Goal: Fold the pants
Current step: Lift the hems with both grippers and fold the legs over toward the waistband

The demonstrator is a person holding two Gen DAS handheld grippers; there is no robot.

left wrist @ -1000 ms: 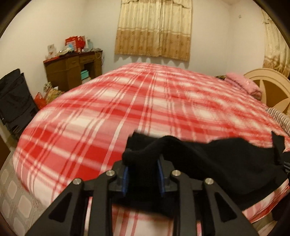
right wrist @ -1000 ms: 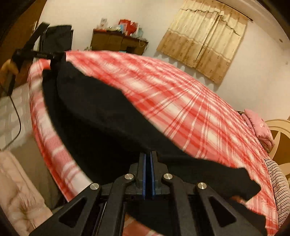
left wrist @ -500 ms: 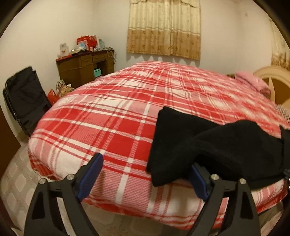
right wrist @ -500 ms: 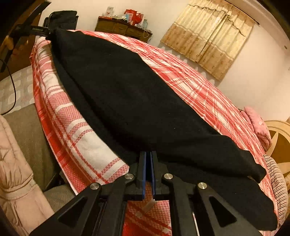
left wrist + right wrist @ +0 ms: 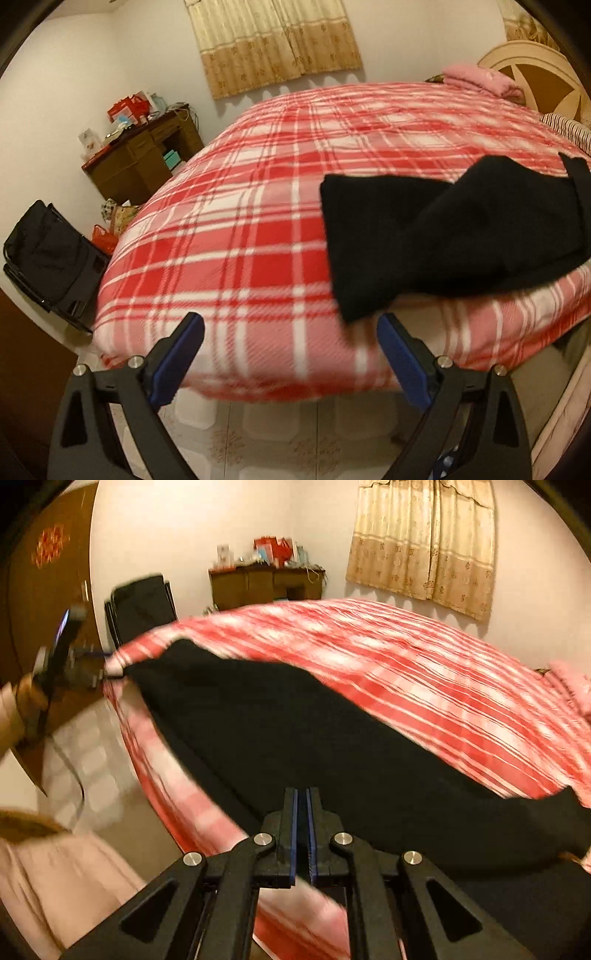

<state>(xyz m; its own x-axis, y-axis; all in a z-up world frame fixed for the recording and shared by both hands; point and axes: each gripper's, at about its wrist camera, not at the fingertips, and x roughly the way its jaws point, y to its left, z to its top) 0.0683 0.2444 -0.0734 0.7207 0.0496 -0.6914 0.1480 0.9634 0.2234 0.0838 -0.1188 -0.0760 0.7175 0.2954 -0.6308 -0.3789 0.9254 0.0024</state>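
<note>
Left gripper point(image 5: 290, 343) just let go, jaws now wide and still opening, empty. Pants point(image 5: 443, 243) dropped flat on plaid bed point(image 5: 240, 229), near edge, hem just right of the far fingertip. Right gripper point(image 5: 302, 805) shut, probably still pinching pants point(image 5: 295, 738); blurry.

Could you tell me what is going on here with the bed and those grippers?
A person with a gripper in each hand is folding black pants on a bed covered by a red plaid blanket. The left gripper is opening, its jaws wide apart with nothing between them; the near end of the pants lies just ahead of its right finger. The right gripper is shut at the pants' edge, apparently pinching the fabric. The pants lie stretched along the bed's near edge.
</note>
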